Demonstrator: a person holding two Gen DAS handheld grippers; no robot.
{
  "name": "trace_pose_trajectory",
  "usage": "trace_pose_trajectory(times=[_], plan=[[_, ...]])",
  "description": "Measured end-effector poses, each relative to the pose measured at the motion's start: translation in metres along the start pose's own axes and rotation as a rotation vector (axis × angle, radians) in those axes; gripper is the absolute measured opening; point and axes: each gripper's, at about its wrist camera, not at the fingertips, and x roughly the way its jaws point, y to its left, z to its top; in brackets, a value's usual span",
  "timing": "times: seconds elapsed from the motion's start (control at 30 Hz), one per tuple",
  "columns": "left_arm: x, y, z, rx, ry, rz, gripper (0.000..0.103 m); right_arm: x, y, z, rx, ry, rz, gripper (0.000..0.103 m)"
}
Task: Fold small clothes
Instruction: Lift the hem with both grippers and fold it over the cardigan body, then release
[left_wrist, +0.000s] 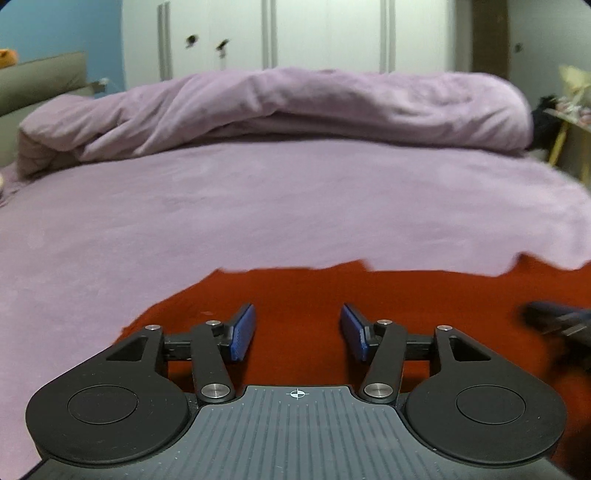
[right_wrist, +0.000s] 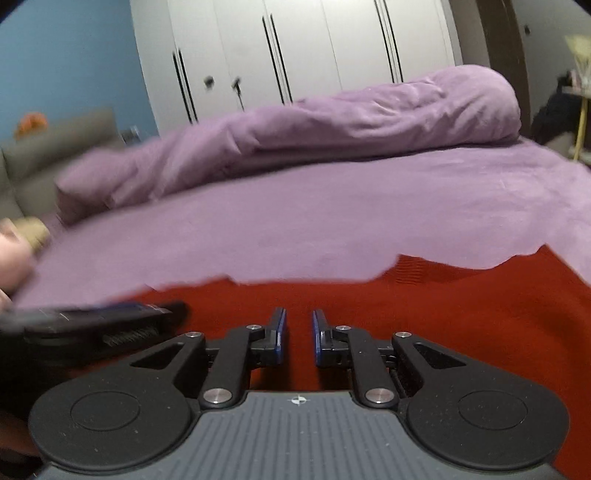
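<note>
We hold both tools low over a red garment (left_wrist: 314, 295) spread flat on the near part of the bed sheet (left_wrist: 258, 206), its far edge ragged against the lilac. Left gripper (left_wrist: 297, 328): jaws apart, blue pads well clear of each other, nothing between them, only red cloth underneath. Right gripper (right_wrist: 298, 338): jaws apart by a narrow gap, nothing pinched, cloth under it too. In the right wrist view the left tool sits blurred just beside ours, with a hand (right_wrist: 13, 254) at the frame edge. A rolled purple duvet (left_wrist: 295, 107) lies across the far side of the bed, well apart from the garment. White wardrobe doors (right_wrist: 295, 48) and a blue wall (right_wrist: 66, 55) stand behind.
</note>
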Motion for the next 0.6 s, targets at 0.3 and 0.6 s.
trace_pose_trajectory(times=[0.3, 0.6], plan=[[0.01, 0.02, -0.001, -0.092, 0.002, -0.062, 0.061, -0.023, -0.127, 0.006, 0.152, -0.055, -0.205, 0.0], [0.013, 0.029, 0.0, -0.138, 0.009, -0.109, 0.061, -0.035, -0.173, -0.017, 0.353, -0.109, -0.193, 0.0]])
